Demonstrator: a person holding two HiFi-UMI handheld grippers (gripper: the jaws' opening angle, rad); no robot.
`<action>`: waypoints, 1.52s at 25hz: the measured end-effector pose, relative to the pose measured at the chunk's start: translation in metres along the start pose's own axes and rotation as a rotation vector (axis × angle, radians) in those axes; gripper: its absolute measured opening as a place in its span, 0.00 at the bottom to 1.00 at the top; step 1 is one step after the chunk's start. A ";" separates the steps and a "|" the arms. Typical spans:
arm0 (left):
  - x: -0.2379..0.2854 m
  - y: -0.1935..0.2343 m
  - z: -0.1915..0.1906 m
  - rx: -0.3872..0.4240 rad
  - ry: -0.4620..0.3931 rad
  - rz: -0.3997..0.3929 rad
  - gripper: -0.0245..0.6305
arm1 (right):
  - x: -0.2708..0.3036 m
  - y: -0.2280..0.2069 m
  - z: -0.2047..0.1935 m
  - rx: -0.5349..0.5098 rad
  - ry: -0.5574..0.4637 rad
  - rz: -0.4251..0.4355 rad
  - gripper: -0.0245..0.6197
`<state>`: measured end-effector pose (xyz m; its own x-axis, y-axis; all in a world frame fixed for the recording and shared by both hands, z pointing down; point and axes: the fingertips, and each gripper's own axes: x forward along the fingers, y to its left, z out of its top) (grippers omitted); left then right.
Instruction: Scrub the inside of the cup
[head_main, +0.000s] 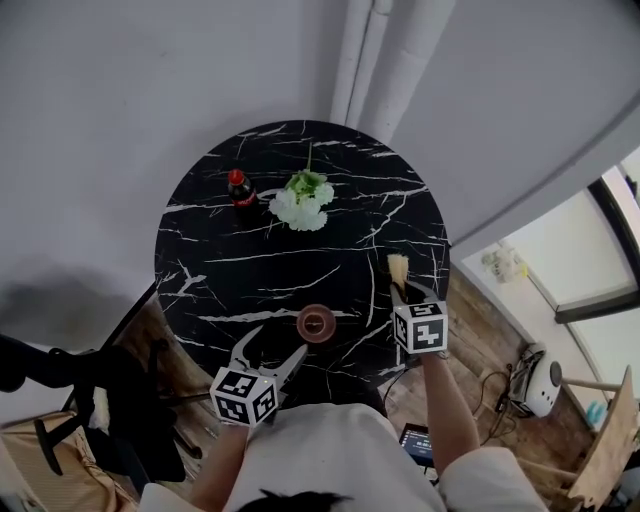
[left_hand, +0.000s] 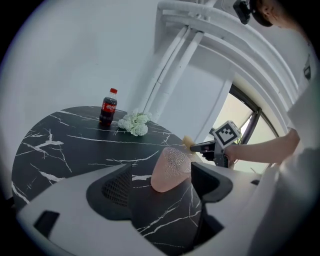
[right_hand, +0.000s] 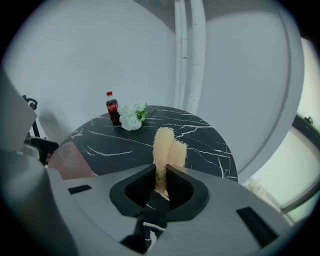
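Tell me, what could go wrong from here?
1. The left gripper is open, its jaws not pressing the cup. Scrubbing now could tip the loose cup or push it away.
2. The right gripper pinches the sponge only by its lower end, so the sponge might bend or slip out when pushed into the cup.
3. The cup stands toward the person's side of the table; a hard shove might send it off.

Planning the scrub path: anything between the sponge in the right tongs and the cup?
Nothing visible. Only bare table lies between the sponge in the right tongs and the cup. The bottle and flowers stand at the far side; the open left tongs sit on the cup's other side.
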<state>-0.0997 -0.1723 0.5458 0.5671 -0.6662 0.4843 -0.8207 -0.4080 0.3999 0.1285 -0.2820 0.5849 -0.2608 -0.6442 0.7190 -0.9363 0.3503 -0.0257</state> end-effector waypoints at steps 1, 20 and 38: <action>0.001 0.000 -0.002 0.011 0.006 0.003 0.58 | -0.004 -0.002 0.001 0.036 -0.015 0.006 0.13; 0.035 -0.010 -0.031 0.289 0.074 -0.028 0.61 | -0.115 -0.028 0.050 0.263 -0.357 -0.044 0.13; 0.069 -0.018 -0.027 0.347 -0.001 -0.072 0.63 | -0.111 -0.027 0.034 0.200 -0.288 -0.054 0.13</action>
<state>-0.0438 -0.1945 0.5928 0.6248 -0.6282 0.4637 -0.7529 -0.6420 0.1449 0.1749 -0.2430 0.4822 -0.2390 -0.8333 0.4985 -0.9705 0.1891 -0.1492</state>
